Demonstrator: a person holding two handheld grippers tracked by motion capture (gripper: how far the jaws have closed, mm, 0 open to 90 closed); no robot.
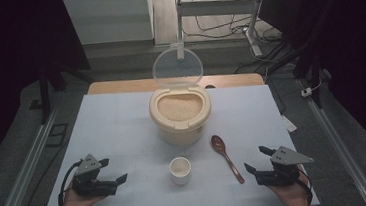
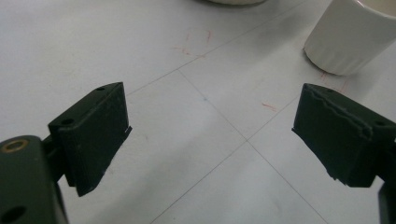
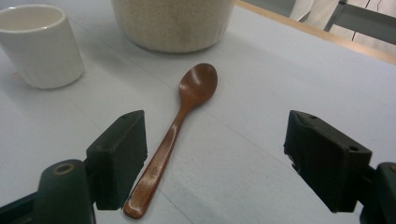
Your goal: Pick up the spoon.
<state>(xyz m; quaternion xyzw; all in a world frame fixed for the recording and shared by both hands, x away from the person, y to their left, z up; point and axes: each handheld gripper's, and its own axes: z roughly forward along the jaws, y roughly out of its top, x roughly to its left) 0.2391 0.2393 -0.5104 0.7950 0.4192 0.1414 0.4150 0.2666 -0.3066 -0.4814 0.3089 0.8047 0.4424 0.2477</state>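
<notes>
**On the white table: open bin of grain, small cup, spoon lying free**

At the middle of the table (image 1: 122, 123), toward its far edge, stands a round cream bin (image 1: 181, 128) with its clear lid (image 1: 177, 67) tipped up and back, upright behind the mouth. Inside, filled close to the rim with a pale tan, fine-grained load, probably rice, though too small in the high view to tell for sure. Just in front of the bin, nearer the person, sits a small white cup (image 1: 180, 171), upright, ribbed on its wall in the left gripper view; holds a pale filling of like colour, reaching close to the rim, its kind hard to make out. To the right of the cup, apart from it and from the bin, lies a brown wooden spoon (image 1: 226, 157) flat on the table, bowl toward the bin, handle pointing back toward the near right.

At the near left, held low over the table in a hand: left gripper (image 1: 114, 171), jaws spread wide, nothing between them, bare table beneath, cup off to its right. At the near right: right gripper (image 1: 257, 159), likewise released and empty, jaws wide apart. Seen along its jaws, the spoon's handle end lies just beside the left-hand jaw, not touched by either.
</notes>
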